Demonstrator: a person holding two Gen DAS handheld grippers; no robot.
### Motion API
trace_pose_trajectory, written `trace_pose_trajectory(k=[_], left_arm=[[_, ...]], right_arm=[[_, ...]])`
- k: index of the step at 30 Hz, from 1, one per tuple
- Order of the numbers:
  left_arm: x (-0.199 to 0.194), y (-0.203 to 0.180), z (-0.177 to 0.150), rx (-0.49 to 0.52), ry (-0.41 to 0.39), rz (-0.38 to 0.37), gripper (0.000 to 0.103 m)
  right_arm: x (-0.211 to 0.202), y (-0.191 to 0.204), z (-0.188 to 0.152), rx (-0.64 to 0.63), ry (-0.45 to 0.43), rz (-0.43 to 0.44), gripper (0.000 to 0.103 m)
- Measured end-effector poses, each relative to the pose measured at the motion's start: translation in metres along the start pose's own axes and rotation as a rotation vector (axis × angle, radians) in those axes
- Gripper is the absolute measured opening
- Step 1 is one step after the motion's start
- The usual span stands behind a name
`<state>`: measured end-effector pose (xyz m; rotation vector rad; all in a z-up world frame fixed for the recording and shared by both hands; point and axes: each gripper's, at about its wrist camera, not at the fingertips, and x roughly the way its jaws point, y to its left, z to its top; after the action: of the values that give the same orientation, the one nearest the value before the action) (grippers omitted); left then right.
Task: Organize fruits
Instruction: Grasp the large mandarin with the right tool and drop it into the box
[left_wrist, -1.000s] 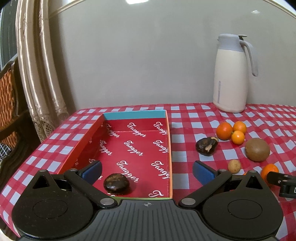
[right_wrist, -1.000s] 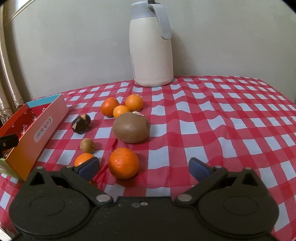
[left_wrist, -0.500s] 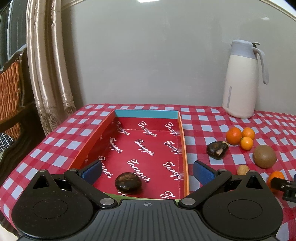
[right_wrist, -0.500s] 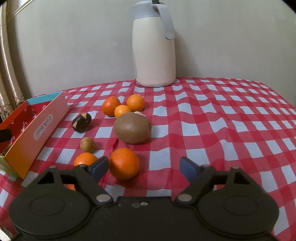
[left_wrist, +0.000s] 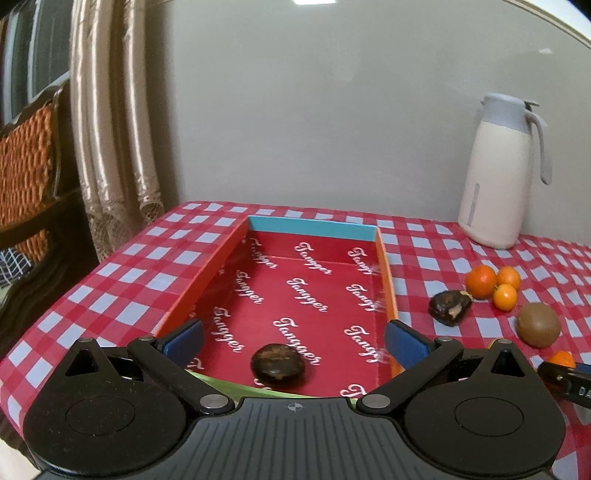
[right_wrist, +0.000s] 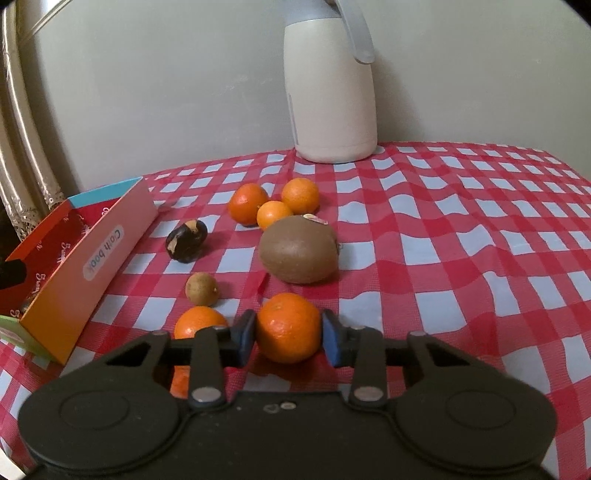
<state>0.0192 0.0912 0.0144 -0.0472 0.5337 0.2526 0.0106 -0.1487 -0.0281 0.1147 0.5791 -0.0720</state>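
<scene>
— Right gripper (right_wrist: 289, 338)? We've just been closing its jaws, blue pads now pressing both sides of the orange (right_wrist: 288, 326).
— Left gripper (left_wrist: 293, 341): we see jaws spread wide, nothing between the pads, pointing downward.

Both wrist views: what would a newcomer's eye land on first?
Probably the right tool, its jaws having just been closing, now clamped on an orange near the front of the red checked tablecloth. Next, the red box at the left, holding one dark round fruit, with the open left tool over it. The white jug stands at the back.
</scene>
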Motion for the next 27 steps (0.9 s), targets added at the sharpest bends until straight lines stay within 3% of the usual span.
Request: trace_pose_trajectory(k=[5,14,21,27], left_arm=[[-0.001,0.018,0.000,-0.035,-0.010,0.030,0.103],[-0.005,0.084,-0.007,-0.170,-0.026,0.155,0.103],[0.001,0.135,-0.019,-0.264,0.014,0.229,0.103],[0.003,0.151,-0.024,-0.279,0.021,0.254,0.103]], right_arm=[[-0.014,-0.001,0.007,0.006,-0.080,0.000,0.036],[-0.026,0.049,0.022,-0.045,-0.173,0.220,0.036],[-0.011,0.114,0.023,-0.136,-0.170,0.379,0.036],[0.005,0.151,0.014,-0.210,-0.121,0.421,0.036]])
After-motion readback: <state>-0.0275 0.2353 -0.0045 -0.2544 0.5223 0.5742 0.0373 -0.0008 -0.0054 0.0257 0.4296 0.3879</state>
